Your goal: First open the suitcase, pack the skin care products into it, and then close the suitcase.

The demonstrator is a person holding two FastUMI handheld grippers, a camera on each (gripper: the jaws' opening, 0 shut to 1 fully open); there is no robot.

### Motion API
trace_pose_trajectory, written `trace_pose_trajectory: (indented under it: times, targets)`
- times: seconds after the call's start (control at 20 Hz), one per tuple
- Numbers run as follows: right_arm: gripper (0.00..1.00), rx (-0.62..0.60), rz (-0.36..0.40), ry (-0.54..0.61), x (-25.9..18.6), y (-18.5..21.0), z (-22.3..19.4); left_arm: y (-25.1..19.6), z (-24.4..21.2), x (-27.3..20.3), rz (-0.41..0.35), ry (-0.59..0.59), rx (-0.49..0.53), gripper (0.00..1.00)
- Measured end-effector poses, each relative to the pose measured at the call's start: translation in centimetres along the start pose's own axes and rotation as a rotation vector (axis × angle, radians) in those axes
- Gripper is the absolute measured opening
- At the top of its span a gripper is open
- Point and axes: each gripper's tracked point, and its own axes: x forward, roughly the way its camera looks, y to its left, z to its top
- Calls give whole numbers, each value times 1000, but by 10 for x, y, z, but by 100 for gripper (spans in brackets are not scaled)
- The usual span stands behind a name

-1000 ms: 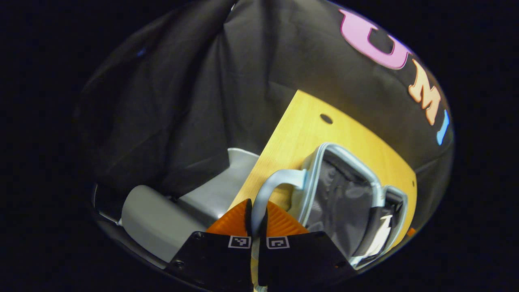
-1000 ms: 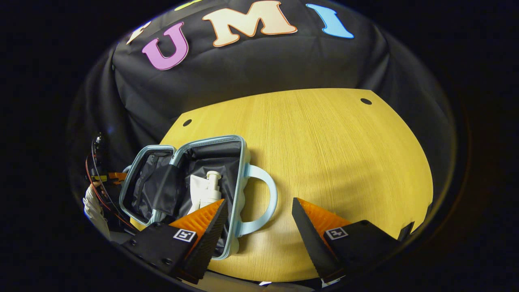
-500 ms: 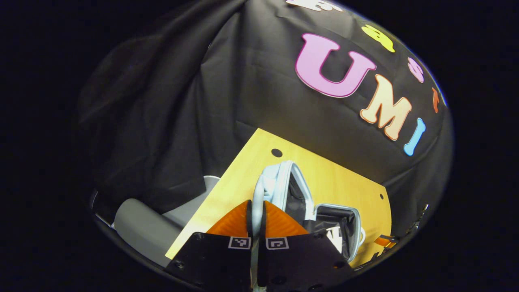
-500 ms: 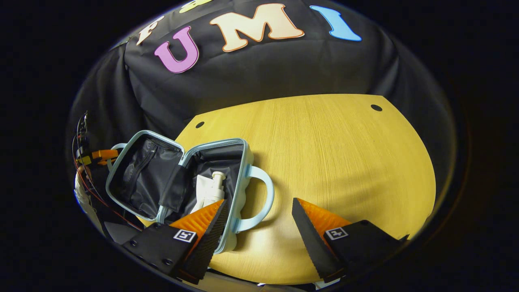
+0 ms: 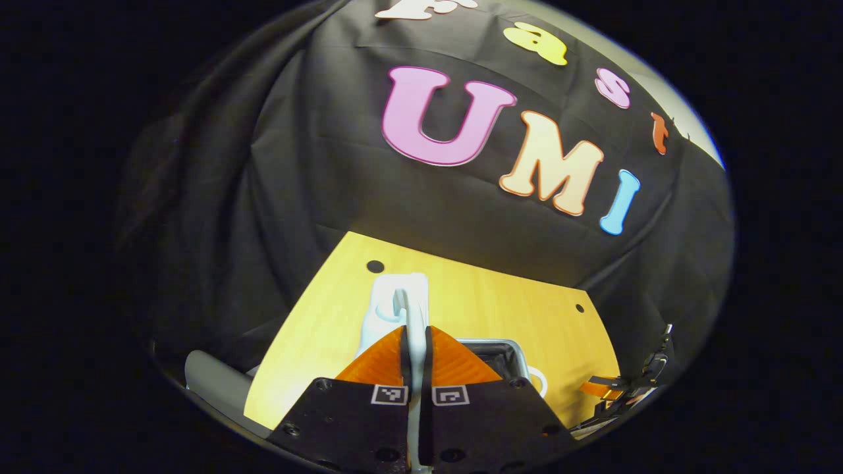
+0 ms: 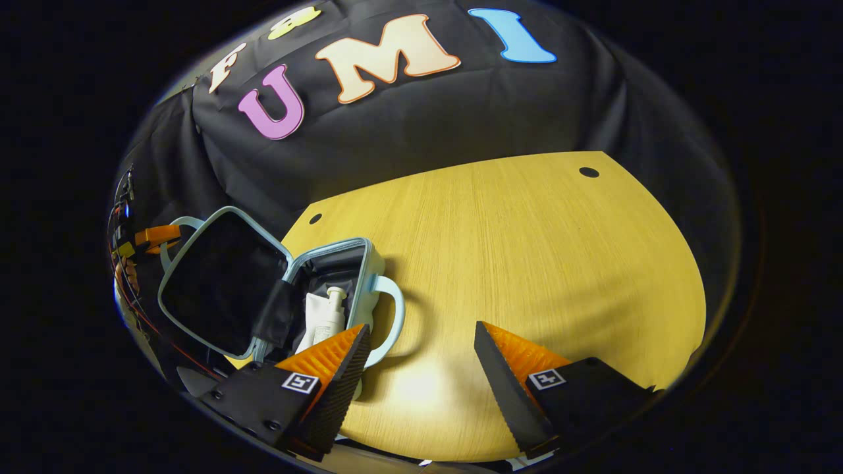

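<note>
The light blue suitcase [image 6: 369, 263] lies at the left end of the wooden table [image 6: 527, 250]. Its base holds a white pump bottle [image 6: 331, 309] beside a white tube [image 6: 311, 315]. The lid [image 6: 214, 283] stands raised and tilted over the base, its dark lining facing me. My left gripper [image 5: 415, 336] is shut on the lid's handle [image 5: 411, 309], and it shows as well in the right gripper view, left gripper [image 6: 155, 235] at the lid's far edge. My right gripper [image 6: 420, 328] hangs open just right of the base's handle [image 6: 390, 316], holding nothing.
A grey chair part [image 5: 211, 385] sits off the table's left edge. Two small holes [image 6: 588, 172] mark the table's back corners. The black cloth wall rises close behind the table. Bare wood spreads to the right of the suitcase.
The left gripper has swung the lid up from lying flat open to nearly upright over the base. The right gripper has stayed open near the base's handle.
</note>
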Motion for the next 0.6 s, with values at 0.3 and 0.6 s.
trace_pose_trajectory:
  times: [0.3, 0.6]
  targets:
    - [97, 32, -22, -27, -15, -24, 5, -73, -3, 9, -155, 7, -36, 0]
    - [99, 59, -36, -49, -29, -40, 7, -144, -26, 26, -285, 62, -7, 0]
